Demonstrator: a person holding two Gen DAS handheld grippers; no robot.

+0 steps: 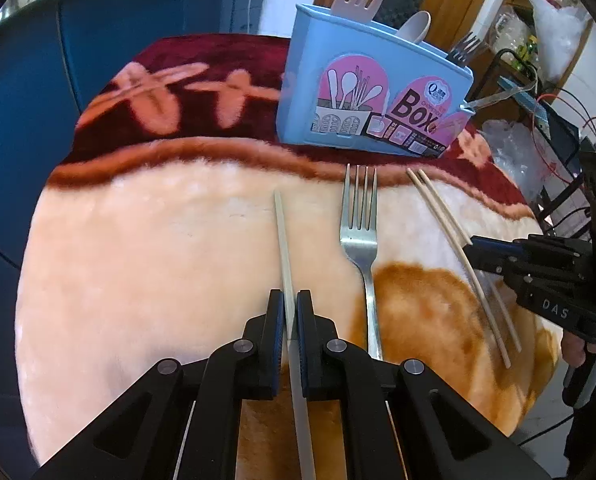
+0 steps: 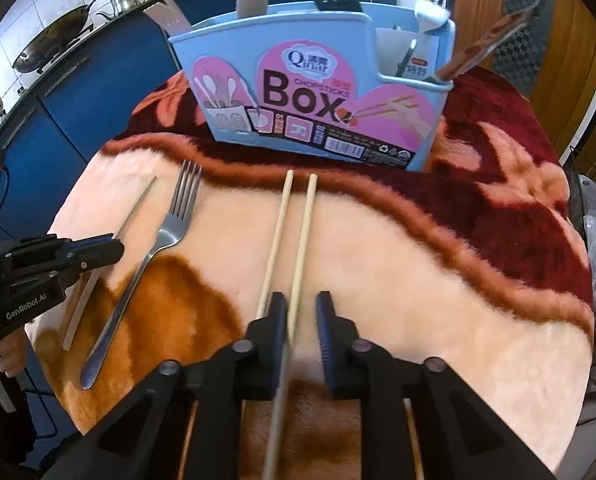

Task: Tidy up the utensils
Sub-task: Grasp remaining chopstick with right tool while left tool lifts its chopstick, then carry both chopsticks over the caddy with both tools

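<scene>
A: How far along are you?

B: The box (image 2: pixel 313 92) already holds forks and spoons. Your left gripper (image 1: pixel 291 312) pinches one chopstick (image 1: pixel 282 236); the right gripper (image 2: pixel 301 312) straddles another (image 2: pixel 303 232), unclosed. The fork (image 1: pixel 359 224) lies between.

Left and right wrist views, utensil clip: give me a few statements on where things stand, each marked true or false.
1. The left gripper has its jaws closed around a single pale chopstick. True.
2. The metal fork stands in the blue box. False: it lies flat on the blanket, in front of the box.
3. The right gripper has both wooden chopsticks between its jaws. False: one runs between them, the other passes outside.
4. The box already holds utensils. True.
</scene>
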